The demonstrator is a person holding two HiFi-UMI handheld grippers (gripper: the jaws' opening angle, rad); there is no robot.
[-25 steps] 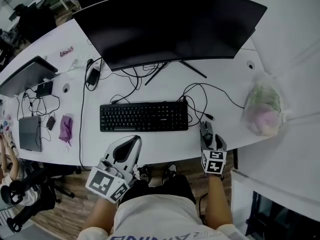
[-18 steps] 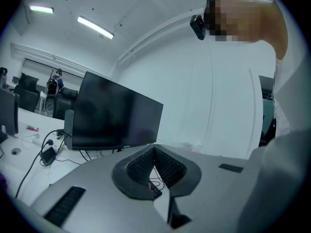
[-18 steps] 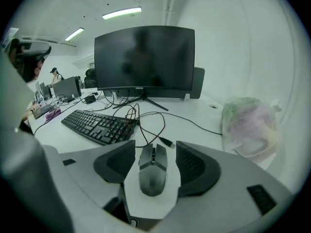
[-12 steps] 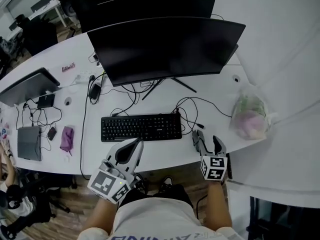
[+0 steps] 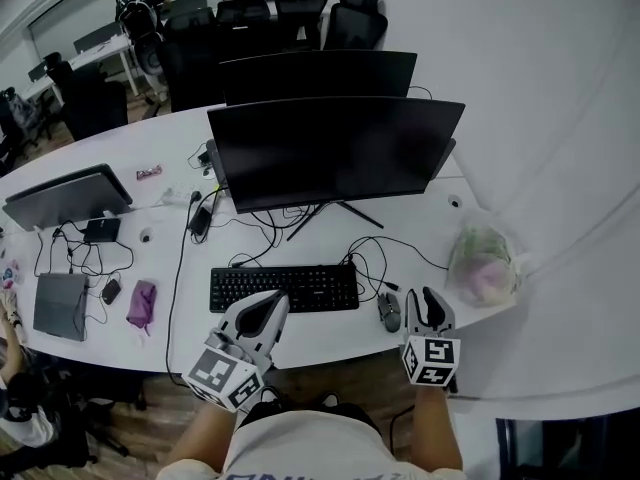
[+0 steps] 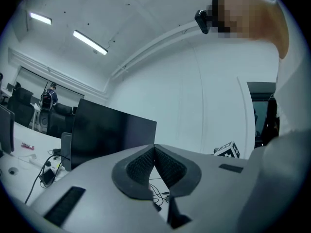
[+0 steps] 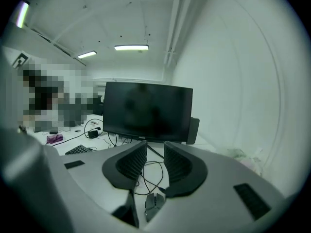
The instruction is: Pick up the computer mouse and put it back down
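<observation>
The dark computer mouse point(image 5: 388, 311) lies on the white desk point(image 5: 180, 333), right of the keyboard, with its cable running off toward the monitor. My right gripper point(image 5: 421, 298) hovers just right of it and above it, and its jaws are closing with nothing between them. In the right gripper view the mouse point(image 7: 154, 204) shows on the desk below the gap of the right gripper point(image 7: 154, 161). At the desk's near edge, below the keyboard, my left gripper point(image 5: 270, 304) is raised; in its own view the left gripper point(image 6: 154, 150) has its tips touching and holds nothing.
A black keyboard point(image 5: 284, 288) lies in front of a wide dark monitor point(image 5: 335, 148). Loose cables point(image 5: 375, 258) trail behind the mouse. A filled plastic bag point(image 5: 482, 266) sits at the right, a laptop point(image 5: 60, 303) and a purple pouch point(image 5: 141, 303) at the left.
Both grippers have risen, the right one more. The right jaws, wide open around the mouse before, now stand narrower above it. The mouse stays on the desk.
</observation>
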